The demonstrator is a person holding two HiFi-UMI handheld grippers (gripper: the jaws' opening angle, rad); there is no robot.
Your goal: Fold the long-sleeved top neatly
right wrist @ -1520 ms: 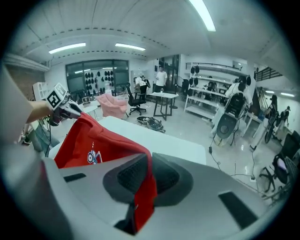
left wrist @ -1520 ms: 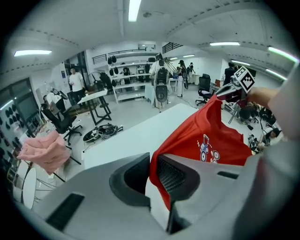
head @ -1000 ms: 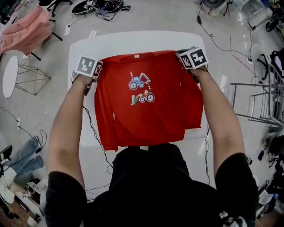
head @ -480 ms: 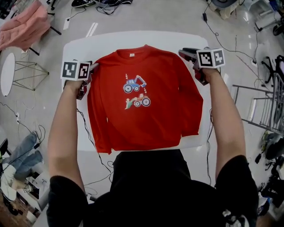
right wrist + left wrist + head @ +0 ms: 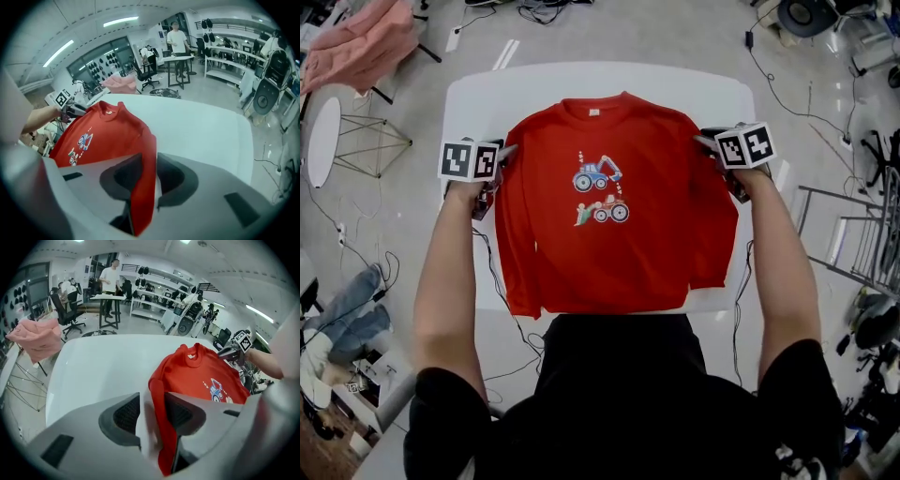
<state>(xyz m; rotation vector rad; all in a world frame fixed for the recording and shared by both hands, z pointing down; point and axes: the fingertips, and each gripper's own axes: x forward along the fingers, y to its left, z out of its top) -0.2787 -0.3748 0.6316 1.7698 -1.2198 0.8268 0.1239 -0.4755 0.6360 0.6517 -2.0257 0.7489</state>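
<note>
A red long-sleeved top [image 5: 614, 234] with a tractor print lies flat, front up, on the white table [image 5: 478, 103], sleeves folded down along its sides. My left gripper [image 5: 504, 153] is at the top's left shoulder edge. Its jaws have just been opening, and in the left gripper view [image 5: 152, 401] the red sleeve fold [image 5: 164, 427] lies loose between them, with a gap beside it. My right gripper [image 5: 705, 142] is at the right shoulder edge. Its jaws [image 5: 149, 164] opened, then closed partway, with red fabric [image 5: 143, 187] between them and a gap on one side.
The top's hem hangs over the table's near edge by the person's body. A pink garment [image 5: 361, 47] is draped over a chair at the far left. A round white stand [image 5: 321, 159] stands left, a metal rack [image 5: 853, 225] right, and cables lie on the floor.
The top was held up by its shoulders and now lies spread on the table. Both grippers came down and slightly toward me, and their jaws have loosened on the shoulders.
</note>
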